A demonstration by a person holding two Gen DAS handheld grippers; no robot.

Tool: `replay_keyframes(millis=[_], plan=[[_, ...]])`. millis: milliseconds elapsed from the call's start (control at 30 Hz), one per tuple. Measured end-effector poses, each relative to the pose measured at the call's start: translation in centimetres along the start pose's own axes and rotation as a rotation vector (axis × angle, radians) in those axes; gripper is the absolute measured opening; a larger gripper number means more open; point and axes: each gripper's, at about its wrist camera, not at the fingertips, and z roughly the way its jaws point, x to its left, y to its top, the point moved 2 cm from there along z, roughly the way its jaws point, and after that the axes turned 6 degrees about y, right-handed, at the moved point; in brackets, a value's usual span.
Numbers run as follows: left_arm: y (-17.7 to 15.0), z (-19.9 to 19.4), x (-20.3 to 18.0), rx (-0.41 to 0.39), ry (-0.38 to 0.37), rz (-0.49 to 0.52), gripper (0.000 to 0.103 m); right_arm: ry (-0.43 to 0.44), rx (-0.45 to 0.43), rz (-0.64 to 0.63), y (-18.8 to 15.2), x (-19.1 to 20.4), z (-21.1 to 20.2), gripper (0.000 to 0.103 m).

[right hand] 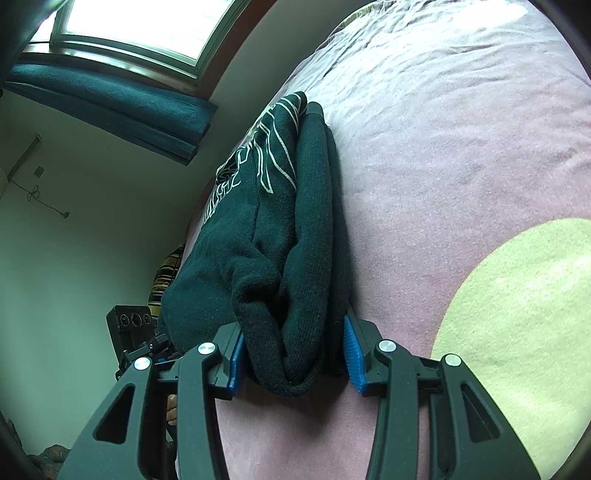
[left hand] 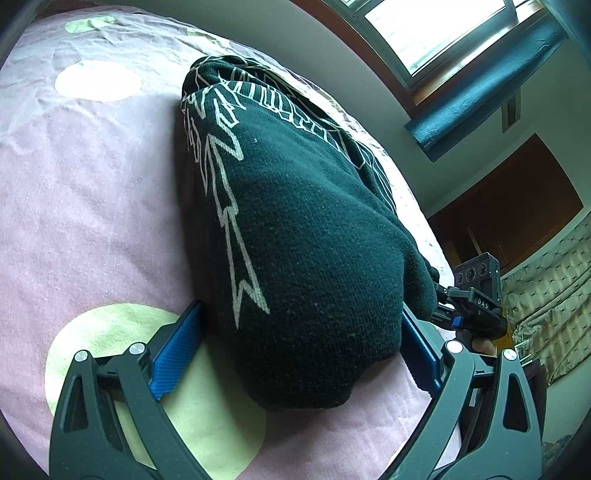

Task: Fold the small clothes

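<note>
Dark green sweater [left hand: 295,221] with white line print, bunched into a thick multi-layer bundle on the pink bedspread [left hand: 92,203]; fills the centre of the left wrist view, runs from lower centre toward upper centre in the right wrist view [right hand: 280,240].

Left gripper [left hand: 295,347] at the bottom of its frame: spread wide, blue pads [left hand: 173,354] on both sides of the bundle's near end, left pad seemingly just beside the cloth rather than pressing. Looks released or only loosely straddling, not clenched.

Right gripper [right hand: 291,354] at the bottom of its frame: narrowed around several stacked layers of the near edge, both blue pads against the knit, so grasping the sweater. Also visible in the left wrist view at right-centre [left hand: 476,299], at the bundle's far corner.

Progress, judged from shape alone: at least 2 or 3 layers stacked, so folding well underway, probably more than half done. Remaining: likely 1 last fold or a flattening and squaring of the lumpy bundle, then letting go. Cannot tell whether sleeves are tucked inside; hidden within the layers.

Elsewhere: pale green circles [right hand: 517,332] on the bedspread, window [left hand: 436,26] at upper right of the left view, blue rolled blind [right hand: 110,107] at upper left of the right view.
</note>
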Motion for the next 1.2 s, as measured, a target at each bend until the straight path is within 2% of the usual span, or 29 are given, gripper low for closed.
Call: replay_keyframes(millis=[167,300,400,467,533,567,633,667,733,800,900,1033,1067,1100,1133,1200], plan=[[0.1,-0.2,0.1,-0.001,-0.023,-0.007,0.097,0.003,-0.004,0.0,0.0,0.0,-0.1,0.045],[0.0,-1.1,0.2,0.011,-0.048,-0.016,0.097,0.029,-0.008,-0.008,0.0,0.3,-0.5,0.053],[-0.3,-2.8,-0.2,0.037,-0.09,0.0,0.097,0.006,0.023,-0.009,0.3,0.9,-1.4,0.063],[0.2,-5.1,-0.1,0.005,-0.128,0.029,0.097,0.003,0.023,-0.033,0.8,1.5,-2.6,0.063],[1.6,-6.2,0.6,-0.023,-0.145,0.042,0.097,0.001,0.004,-0.07,2.1,2.1,-3.8,0.07],[2.7,-6.3,1.2,-0.03,-0.147,0.043,0.097,0.001,-0.009,-0.076,3.0,2.2,-4.1,0.07],[5.9,-5.4,3.2,-0.026,-0.156,0.013,0.097,0.005,-0.016,-0.077,5.6,2.2,-3.6,0.07],[7.8,-4.1,4.8,-0.009,-0.172,-0.034,0.097,0.011,-0.012,-0.08,6.8,2.2,-3.0,0.07],[10.4,-1.9,6.7,0.014,-0.181,-0.097,0.097,0.027,0.012,-0.089,9.6,1.9,-1.0,0.07],[12.9,0.9,8.3,0.041,-0.193,-0.133,0.097,0.006,0.031,-0.078,12.5,0.9,1.6,0.07],[16.0,4.6,9.7,0.061,-0.172,-0.161,0.097,0.003,0.049,-0.024,15.4,-0.8,5.0,0.07],[18.5,6.9,9.0,0.06,-0.165,-0.124,0.097,0.057,0.073,0.049,17.4,-2.5,8.2,0.07],[18.9,7.4,8.8,0.064,-0.161,-0.117,0.095,0.072,0.073,0.045,17.6,-2.6,8.7,0.07],[19.3,8.1,8.5,0.075,-0.149,-0.105,0.073,0.078,0.075,0.029,17.7,-2.2,8.9,0.054],[19.4,8.7,8.3,0.102,-0.134,-0.099,0.047,0.068,0.079,0.011,17.9,-2.0,9.2,0.043],[19.9,10.0,8.7,0.135,-0.117,-0.128,0.04,0.024,0.076,0.008,17.7,-2.2,9.1,0.032]])
